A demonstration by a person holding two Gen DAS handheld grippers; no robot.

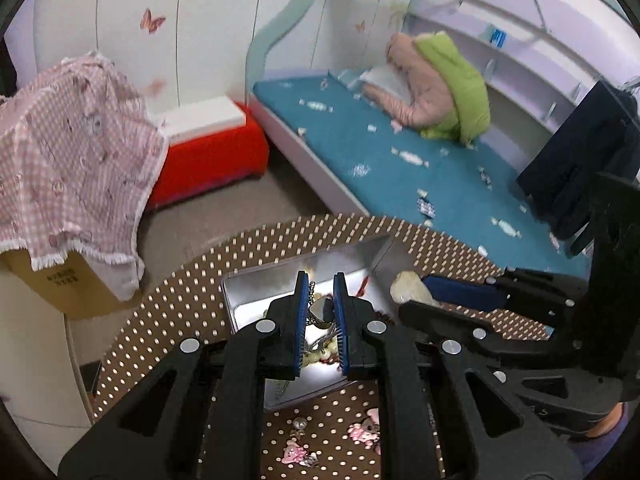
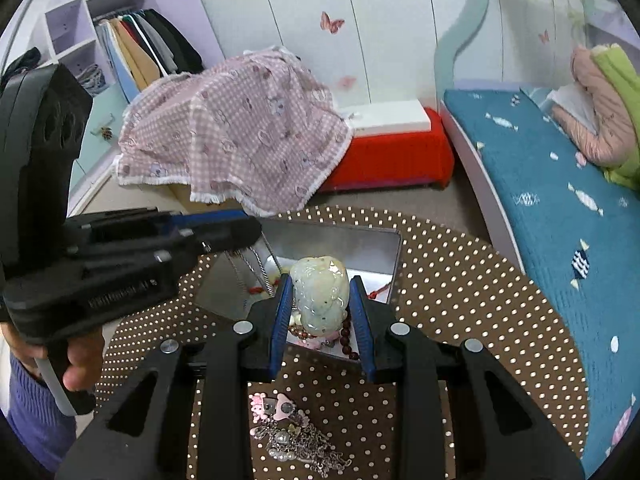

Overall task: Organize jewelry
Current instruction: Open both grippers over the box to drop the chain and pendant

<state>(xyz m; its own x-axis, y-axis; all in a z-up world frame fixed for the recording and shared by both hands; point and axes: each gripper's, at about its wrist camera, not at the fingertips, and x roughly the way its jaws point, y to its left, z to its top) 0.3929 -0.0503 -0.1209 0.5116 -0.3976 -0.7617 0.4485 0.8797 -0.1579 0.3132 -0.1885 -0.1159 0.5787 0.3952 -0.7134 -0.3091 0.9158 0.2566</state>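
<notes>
**Brown dots, silver tin, pale green stone**

Brown table (image 2: pixel 460 300) speckled all over with pale dots. The tin (image 2: pixel 360 246) gleams silver. Between blue pads on the black right gripper (image 2: pixel 322 296), a milky pale-green pendant (image 2: pixel 320 294). Dark red beads (image 2: pixel 346 340) beneath it. The left gripper (image 1: pixel 322 288), black with blue pads too, shows a silvery chain (image 1: pixel 320 332). Pink charms (image 2: pixel 272 406) on the dots. Behind: teal bedspread (image 2: pixel 560 200) with white candy shapes, pink gingham cloth (image 2: pixel 240 136), red bench (image 2: pixel 392 160).

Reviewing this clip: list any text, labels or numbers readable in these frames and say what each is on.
None can be read with confidence.
Cardboard box: dark print on its side, too blurred.
Left gripper: embossed lettering on its body, too blurred.
Right gripper: faint marks on its body, not legible.
Blue label on shelf: too small.
</notes>
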